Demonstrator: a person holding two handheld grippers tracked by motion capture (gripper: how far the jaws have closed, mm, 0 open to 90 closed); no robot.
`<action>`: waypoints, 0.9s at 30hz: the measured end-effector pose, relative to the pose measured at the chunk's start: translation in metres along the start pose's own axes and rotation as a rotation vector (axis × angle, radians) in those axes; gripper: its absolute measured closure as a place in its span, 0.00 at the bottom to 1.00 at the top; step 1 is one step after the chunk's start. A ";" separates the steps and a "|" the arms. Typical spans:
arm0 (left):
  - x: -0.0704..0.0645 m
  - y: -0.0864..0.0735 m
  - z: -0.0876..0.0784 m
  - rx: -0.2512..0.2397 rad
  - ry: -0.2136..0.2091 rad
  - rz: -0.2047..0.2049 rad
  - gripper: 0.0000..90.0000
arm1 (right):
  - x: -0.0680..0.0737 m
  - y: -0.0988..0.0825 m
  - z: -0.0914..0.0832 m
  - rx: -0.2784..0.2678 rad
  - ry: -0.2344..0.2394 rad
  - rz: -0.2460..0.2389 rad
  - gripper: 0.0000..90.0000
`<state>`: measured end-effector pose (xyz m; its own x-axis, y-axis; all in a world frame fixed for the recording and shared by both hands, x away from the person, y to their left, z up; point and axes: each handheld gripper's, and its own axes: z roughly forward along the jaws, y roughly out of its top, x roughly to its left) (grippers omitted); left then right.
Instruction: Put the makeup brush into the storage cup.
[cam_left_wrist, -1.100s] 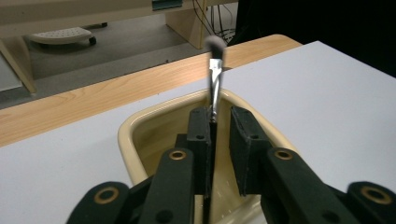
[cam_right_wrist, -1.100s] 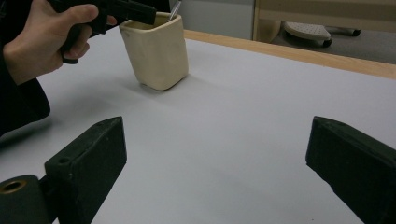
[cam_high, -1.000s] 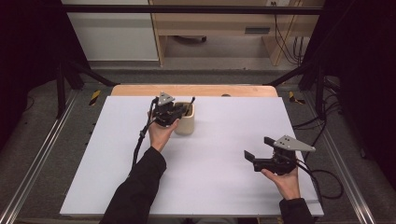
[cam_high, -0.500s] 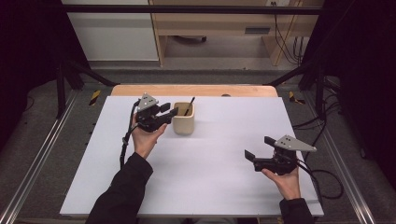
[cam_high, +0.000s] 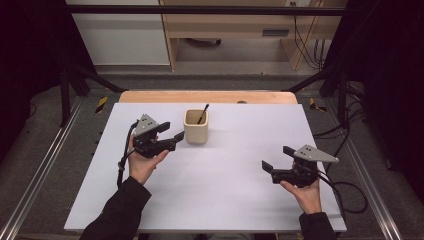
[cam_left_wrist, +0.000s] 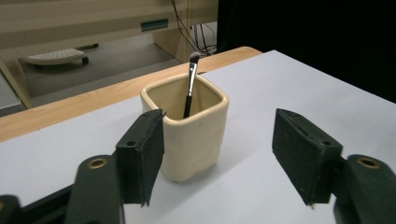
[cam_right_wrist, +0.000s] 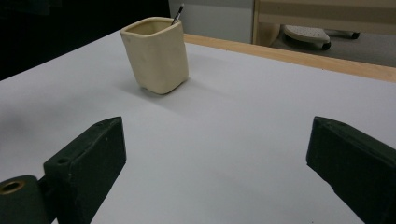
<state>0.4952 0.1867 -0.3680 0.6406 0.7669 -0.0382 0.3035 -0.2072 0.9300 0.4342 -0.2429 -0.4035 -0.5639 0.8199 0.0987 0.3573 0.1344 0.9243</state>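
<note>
High view: cream square ceramic cup (cam_high: 196, 127) upright on white worktop (cam_high: 215, 185), thin black makeup brush (cam_high: 202, 114) inside; left gripper (cam_high: 167, 132) just beside, jaws wide.
Left gripper view: cup probably rigid, breakable, glazed-slick; grip across flat walls.
Right gripper view: right gripper (cam_right_wrist: 215, 163) well apart, jaws wide, empty.

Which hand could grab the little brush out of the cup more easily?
Probably the left. The left gripper is open right beside the cup, where the brush stands. The right gripper, also open, sits far off near the table's right edge.
</note>
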 end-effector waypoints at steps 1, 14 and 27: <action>-0.001 -0.003 -0.003 -0.002 -0.007 -0.004 0.36 | 0.000 0.000 0.000 0.001 0.001 -0.002 0.06; -0.005 -0.028 -0.033 -0.023 -0.013 0.010 0.19 | 0.000 0.000 -0.001 0.000 -0.002 -0.001 0.06; 0.002 -0.061 -0.056 -0.008 0.007 -0.013 0.13 | 0.001 -0.001 -0.001 0.006 0.003 -0.003 0.06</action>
<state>0.4385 0.2345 -0.4044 0.6319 0.7735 -0.0483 0.3066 -0.1923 0.9322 0.4325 -0.2431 -0.4040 -0.5672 0.8178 0.0971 0.3597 0.1400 0.9225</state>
